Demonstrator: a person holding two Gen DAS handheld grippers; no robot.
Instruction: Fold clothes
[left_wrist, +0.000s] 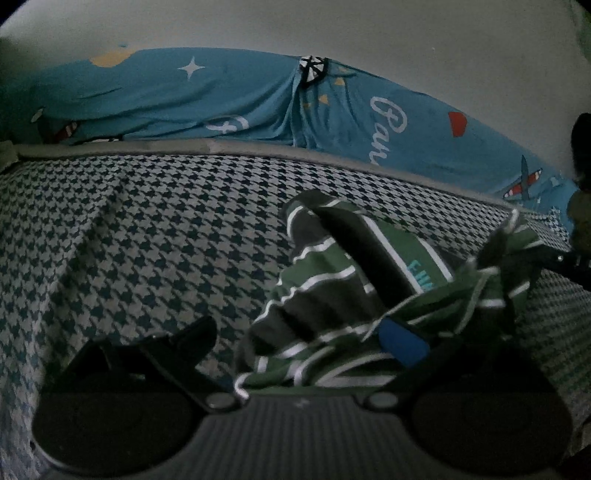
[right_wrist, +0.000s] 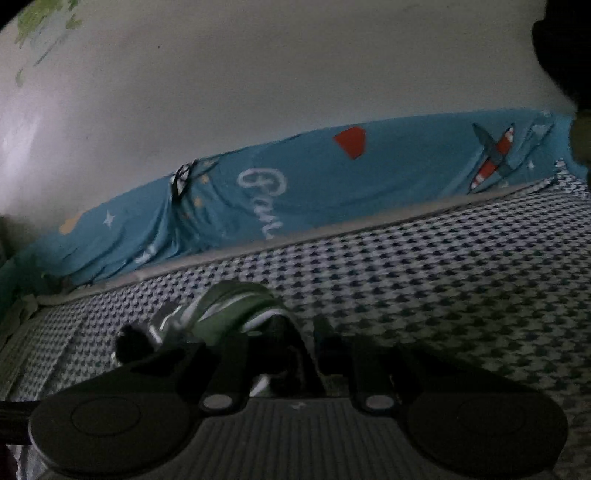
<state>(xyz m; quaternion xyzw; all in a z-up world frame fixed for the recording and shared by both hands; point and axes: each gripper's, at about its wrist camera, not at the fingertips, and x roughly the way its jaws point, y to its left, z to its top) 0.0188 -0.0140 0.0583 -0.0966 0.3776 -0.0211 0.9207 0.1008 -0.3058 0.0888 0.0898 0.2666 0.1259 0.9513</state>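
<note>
Fingers (right_wrist: 291, 354) around green striped garment (left_wrist: 325, 280)

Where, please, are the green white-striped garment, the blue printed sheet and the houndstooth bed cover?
green white-striped garment (left_wrist: 317, 288), left wrist view, on its striped folds.
blue printed sheet (right_wrist: 317, 177), right wrist view, on plain fabric beside the white lettering.
houndstooth bed cover (left_wrist: 129, 240), left wrist view, on its bare patterned surface.

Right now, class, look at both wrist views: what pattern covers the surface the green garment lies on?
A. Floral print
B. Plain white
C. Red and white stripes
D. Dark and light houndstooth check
D: under the green striped garment the bed cover shows a small dark and light houndstooth check, seen again in the right wrist view; the printed blue sheet lies only along the wall behind it.
</note>
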